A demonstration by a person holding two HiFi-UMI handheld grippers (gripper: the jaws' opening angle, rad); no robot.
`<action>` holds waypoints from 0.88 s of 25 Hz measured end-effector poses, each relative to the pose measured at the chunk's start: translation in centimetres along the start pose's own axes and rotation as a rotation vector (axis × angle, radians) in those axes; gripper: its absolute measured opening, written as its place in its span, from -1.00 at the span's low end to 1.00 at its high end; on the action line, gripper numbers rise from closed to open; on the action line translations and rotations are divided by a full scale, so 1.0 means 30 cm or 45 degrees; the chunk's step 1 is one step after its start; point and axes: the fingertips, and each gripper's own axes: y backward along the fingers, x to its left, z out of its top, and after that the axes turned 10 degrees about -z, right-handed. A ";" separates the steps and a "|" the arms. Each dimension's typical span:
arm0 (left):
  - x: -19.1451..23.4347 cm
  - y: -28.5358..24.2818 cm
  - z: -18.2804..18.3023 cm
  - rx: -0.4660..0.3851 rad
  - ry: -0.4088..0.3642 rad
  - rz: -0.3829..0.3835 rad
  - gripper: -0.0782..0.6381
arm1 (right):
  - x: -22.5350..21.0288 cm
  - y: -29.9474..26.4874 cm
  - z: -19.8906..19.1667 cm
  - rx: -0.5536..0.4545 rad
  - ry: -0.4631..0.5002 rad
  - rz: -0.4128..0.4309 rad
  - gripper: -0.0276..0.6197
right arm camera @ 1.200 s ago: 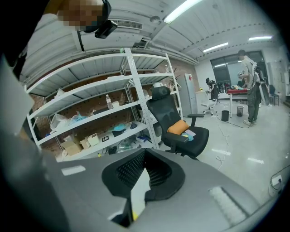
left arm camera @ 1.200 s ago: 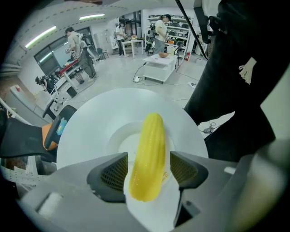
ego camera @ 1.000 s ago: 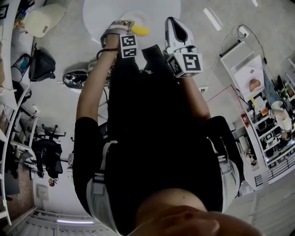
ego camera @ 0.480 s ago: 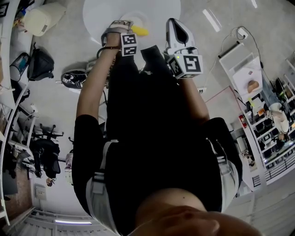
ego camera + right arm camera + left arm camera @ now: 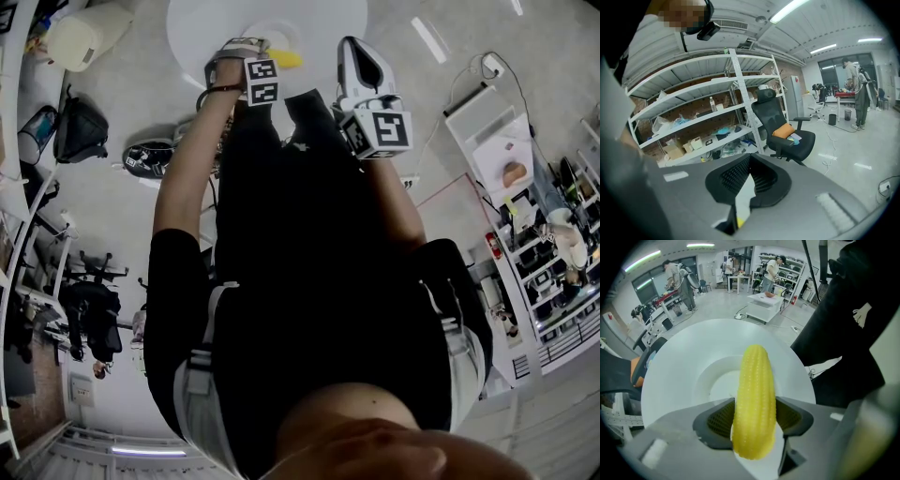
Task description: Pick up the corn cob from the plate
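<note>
Since a second ago my left tongs [image 5: 754, 414] have crept toward 12 o'clock in the head view, further over the plate [image 5: 708, 380], and their jaws have just been closing. Now the jaws sit against the flanks of the corn cob [image 5: 754, 390], one at its 9 o'clock side and one at 3 o'clock, gripping its near end. The cob lies on the plate, its long axis running from 6 to 12 o'clock in the left gripper view. The plate rests on the round white desk [image 5: 670, 366]. My right tongs [image 5: 749, 161] hang at 3 o'clock of the left ones, unmoved, jaws together at the tips with nothing between them.
</note>
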 end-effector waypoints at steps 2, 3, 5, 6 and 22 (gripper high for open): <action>-0.002 0.000 0.001 -0.004 0.011 -0.008 -0.01 | -0.003 0.007 -0.004 -0.004 0.005 -0.002 -0.89; 0.000 0.001 0.002 -0.003 0.014 -0.010 -0.02 | -0.006 0.010 -0.005 -0.005 0.007 -0.003 -0.89; 0.003 0.001 0.009 -0.002 0.017 -0.012 -0.02 | -0.012 0.017 -0.007 -0.007 0.006 -0.005 -0.89; 0.003 0.001 0.012 -0.001 0.017 -0.016 -0.02 | -0.014 0.021 -0.008 -0.007 0.005 -0.005 -0.89; 0.009 0.013 0.006 -0.020 0.080 0.004 -0.03 | -0.009 0.060 -0.013 -0.030 -0.002 0.003 -0.89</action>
